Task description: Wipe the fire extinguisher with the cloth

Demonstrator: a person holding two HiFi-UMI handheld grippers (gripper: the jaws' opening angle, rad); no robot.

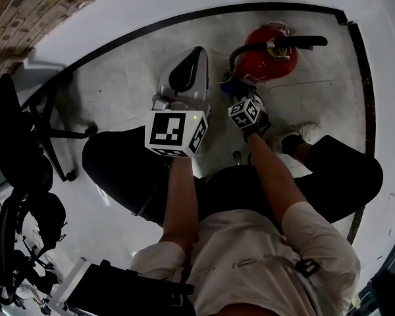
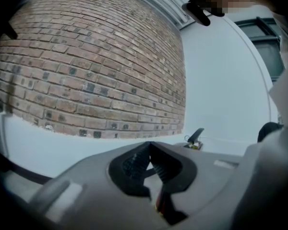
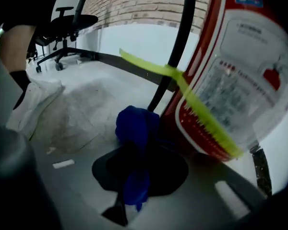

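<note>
The red fire extinguisher (image 1: 271, 59) stands on the floor by the white wall, with a black handle and hose on top. My right gripper (image 1: 234, 89) is low at its left side, shut on a bunched blue cloth (image 1: 225, 84). In the right gripper view the blue cloth (image 3: 136, 145) sits between the jaws, close against the red body (image 3: 216, 87) beside the black hose (image 3: 176, 47); a yellow-green strip (image 3: 192, 104) crosses the label. My left gripper (image 1: 192, 59) is raised left of the extinguisher, shut and holding nothing. In the left gripper view its fingertips (image 2: 149, 150) meet, facing the brick wall.
A black office chair (image 1: 26, 137) stands at the left, also seen as an office chair (image 3: 67, 25) in the right gripper view. The person's shoe (image 1: 301, 135) is beside the extinguisher. Brick wall (image 2: 86, 66) and white wall close the corner behind it. Black gear lies at the lower left.
</note>
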